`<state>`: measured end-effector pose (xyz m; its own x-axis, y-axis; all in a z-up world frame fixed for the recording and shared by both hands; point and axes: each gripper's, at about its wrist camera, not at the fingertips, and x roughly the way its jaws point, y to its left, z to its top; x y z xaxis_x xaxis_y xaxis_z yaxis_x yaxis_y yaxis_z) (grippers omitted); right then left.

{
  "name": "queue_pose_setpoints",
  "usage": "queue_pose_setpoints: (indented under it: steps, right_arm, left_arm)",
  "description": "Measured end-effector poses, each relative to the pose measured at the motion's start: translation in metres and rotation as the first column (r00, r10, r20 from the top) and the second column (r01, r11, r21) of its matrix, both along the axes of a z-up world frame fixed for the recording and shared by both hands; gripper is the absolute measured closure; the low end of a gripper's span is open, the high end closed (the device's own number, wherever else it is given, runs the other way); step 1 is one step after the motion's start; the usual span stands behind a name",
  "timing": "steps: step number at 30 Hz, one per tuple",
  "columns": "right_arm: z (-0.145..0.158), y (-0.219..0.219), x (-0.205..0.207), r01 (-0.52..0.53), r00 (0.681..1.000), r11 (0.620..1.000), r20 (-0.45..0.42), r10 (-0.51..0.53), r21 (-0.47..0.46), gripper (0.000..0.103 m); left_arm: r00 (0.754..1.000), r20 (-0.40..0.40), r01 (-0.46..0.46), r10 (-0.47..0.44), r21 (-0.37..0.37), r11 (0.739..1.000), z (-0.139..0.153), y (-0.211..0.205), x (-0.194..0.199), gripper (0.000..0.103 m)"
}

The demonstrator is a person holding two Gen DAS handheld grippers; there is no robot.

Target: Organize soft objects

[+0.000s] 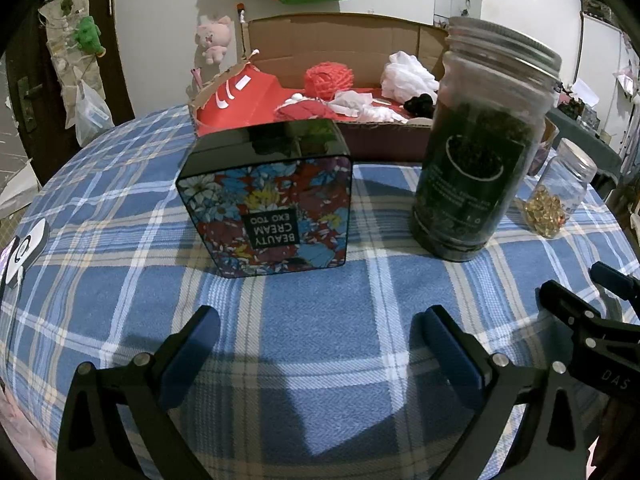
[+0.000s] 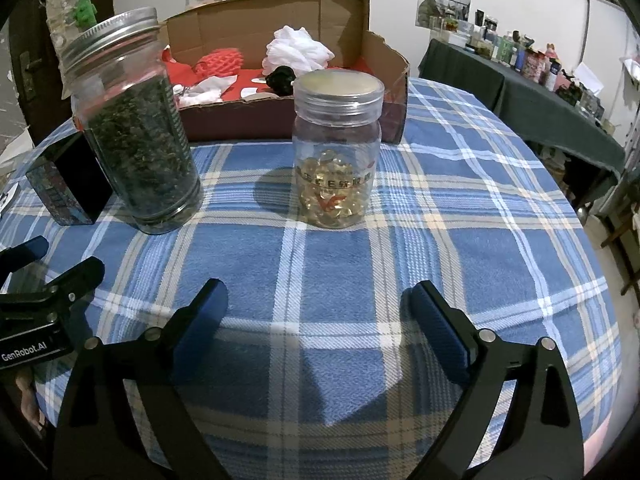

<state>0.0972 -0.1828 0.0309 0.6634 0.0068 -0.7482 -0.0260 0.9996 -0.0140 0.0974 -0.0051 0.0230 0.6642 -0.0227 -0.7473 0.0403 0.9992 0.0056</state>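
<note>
Both grippers, left gripper (image 1: 316,344) and right gripper (image 2: 316,316), hover spread wide and empty over the plaid tablecloth (image 2: 460,248). Behind the jars, the cardboard box (image 2: 280,118) holds soft things, partly hidden: white cloth (image 2: 298,52), red netted ball (image 2: 222,60), perhaps a black pom-pom (image 2: 282,80).

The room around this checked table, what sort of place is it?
Probably a lived-in home room, perhaps used for storage. A blue plaid tablecloth covers the table, a pink plush toy hangs on the wall, and a side table crowded with bottles stands along the far wall.
</note>
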Motion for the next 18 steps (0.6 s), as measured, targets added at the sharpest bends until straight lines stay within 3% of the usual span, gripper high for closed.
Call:
queue_pose_setpoints:
  steps: [18]
  right_arm:
    - [-0.0006,-0.0002,0.0011,0.006,1.000,1.000,-0.007,-0.006,0.000,0.005]
  left_arm:
    - [1.000,-0.004,0.000,0.000,-0.006,1.000,0.0001,0.0005,0.0007,0.000]
